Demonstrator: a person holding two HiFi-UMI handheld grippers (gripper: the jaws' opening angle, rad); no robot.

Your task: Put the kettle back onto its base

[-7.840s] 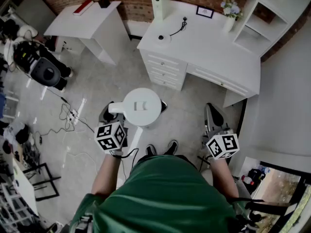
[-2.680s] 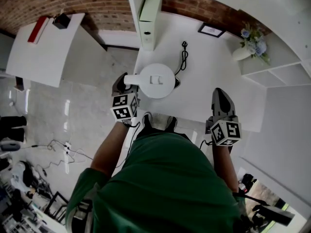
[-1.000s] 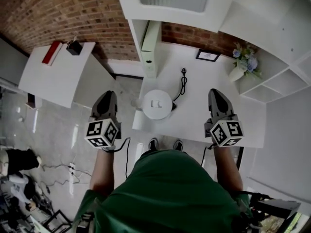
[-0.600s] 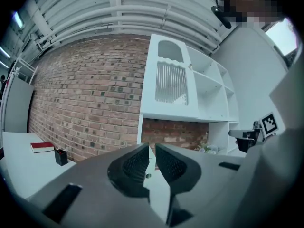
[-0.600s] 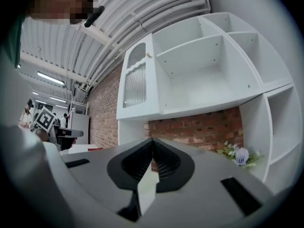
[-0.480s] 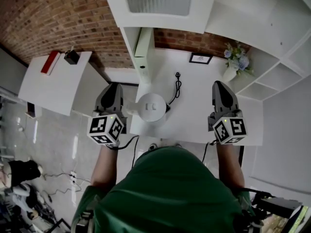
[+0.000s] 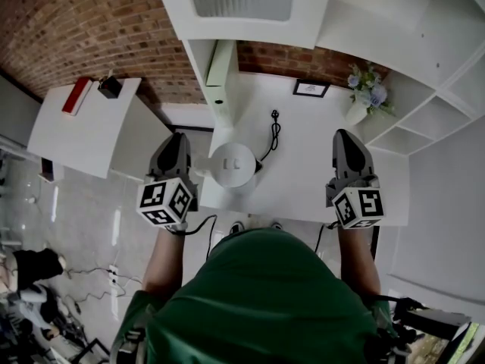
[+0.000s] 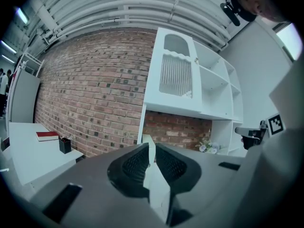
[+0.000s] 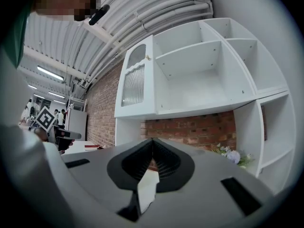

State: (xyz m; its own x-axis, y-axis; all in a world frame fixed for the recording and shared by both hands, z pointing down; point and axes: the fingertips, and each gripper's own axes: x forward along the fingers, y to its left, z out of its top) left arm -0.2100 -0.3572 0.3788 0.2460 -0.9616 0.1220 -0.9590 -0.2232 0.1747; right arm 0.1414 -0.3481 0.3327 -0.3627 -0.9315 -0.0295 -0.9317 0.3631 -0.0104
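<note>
The white kettle [image 7: 233,164] stands on the white desk [image 7: 303,165] near its front left corner, handle pointing left. A dark rim shows under its right side. A black cord [image 7: 269,139] runs from there to a plug [image 7: 274,114]. My left gripper [image 7: 176,137] hangs just left of the kettle, apart from it, shut and empty; in its own view the left gripper [image 8: 153,148] points level at the shelving. My right gripper [image 7: 346,135] is over the desk's right part, also shut with nothing held; the right gripper [image 9: 152,141] faces the brick wall.
On the desk stand an upright white folder [image 7: 220,63], a small picture frame [image 7: 309,89] and a vase of flowers [image 7: 362,89]. White shelving [image 7: 394,36] rises above. A side table [image 7: 83,127] at the left carries a red book [image 7: 79,97].
Earlier my left gripper carried the kettle by its handle to the desk; it has let go. Over the last second both grippers rose a little, the left nearing the kettle's side.
</note>
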